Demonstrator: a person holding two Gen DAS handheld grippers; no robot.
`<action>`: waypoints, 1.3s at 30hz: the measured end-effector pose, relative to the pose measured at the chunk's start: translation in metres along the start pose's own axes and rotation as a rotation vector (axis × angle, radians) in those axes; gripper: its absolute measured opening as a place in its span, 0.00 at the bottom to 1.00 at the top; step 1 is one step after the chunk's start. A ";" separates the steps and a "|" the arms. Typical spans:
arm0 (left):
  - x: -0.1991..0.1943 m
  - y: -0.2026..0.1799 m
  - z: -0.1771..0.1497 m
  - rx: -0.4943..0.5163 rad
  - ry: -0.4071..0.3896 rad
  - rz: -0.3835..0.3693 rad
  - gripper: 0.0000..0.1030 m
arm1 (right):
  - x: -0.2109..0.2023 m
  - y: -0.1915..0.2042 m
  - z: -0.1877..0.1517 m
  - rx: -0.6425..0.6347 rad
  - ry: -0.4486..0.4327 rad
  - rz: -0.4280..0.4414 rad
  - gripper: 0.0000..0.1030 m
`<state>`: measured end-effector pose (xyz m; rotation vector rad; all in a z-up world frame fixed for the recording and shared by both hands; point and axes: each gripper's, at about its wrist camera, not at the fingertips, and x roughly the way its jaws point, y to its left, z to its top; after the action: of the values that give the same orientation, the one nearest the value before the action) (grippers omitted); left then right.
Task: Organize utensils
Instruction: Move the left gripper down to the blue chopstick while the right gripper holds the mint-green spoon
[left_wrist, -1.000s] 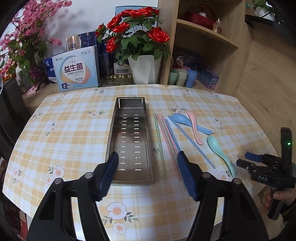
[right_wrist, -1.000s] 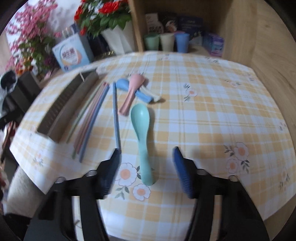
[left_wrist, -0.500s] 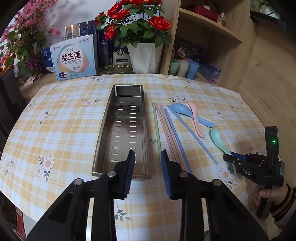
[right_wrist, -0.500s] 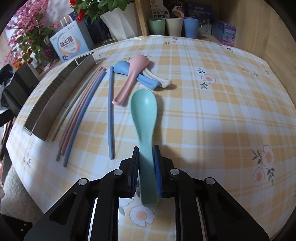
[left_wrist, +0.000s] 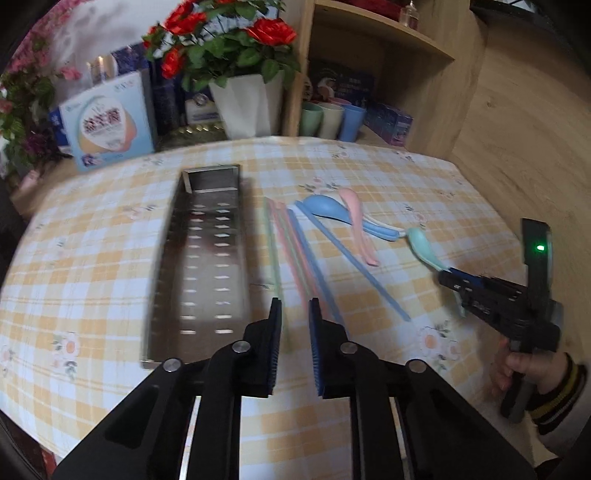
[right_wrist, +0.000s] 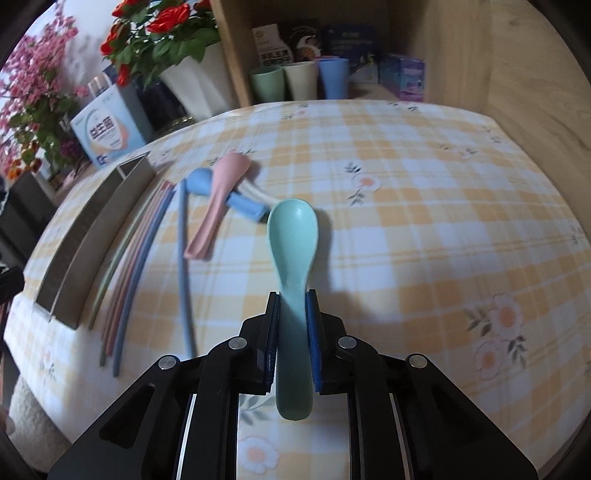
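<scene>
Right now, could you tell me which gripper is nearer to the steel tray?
Left. The left gripper hovers by the tray's near end; the right gripper is across the chopsticks, holding the green spoon.

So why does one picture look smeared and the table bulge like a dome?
Left wrist view: motion blur smears the metal tray and chopsticks, while the camera's own fingers stay crisp. Right wrist view: sharper; the green spoon throws a soft shadow to its right. Both views: the fisheye lens bends the checked tablecloth into a dome and darkens the corners.
</scene>
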<state>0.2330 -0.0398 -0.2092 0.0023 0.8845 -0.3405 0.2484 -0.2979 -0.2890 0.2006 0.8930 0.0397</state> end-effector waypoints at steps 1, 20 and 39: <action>0.002 0.000 -0.001 -0.015 0.014 -0.025 0.11 | 0.000 -0.001 0.002 0.000 -0.006 0.000 0.14; 0.142 -0.034 0.058 -0.193 0.231 -0.047 0.15 | 0.014 -0.016 -0.003 0.031 -0.014 -0.023 0.14; 0.178 -0.062 0.071 0.002 0.177 0.179 0.20 | 0.016 -0.020 -0.002 0.052 -0.012 0.011 0.14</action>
<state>0.3729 -0.1602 -0.2907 0.1145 1.0509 -0.1753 0.2558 -0.3152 -0.3065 0.2542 0.8819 0.0250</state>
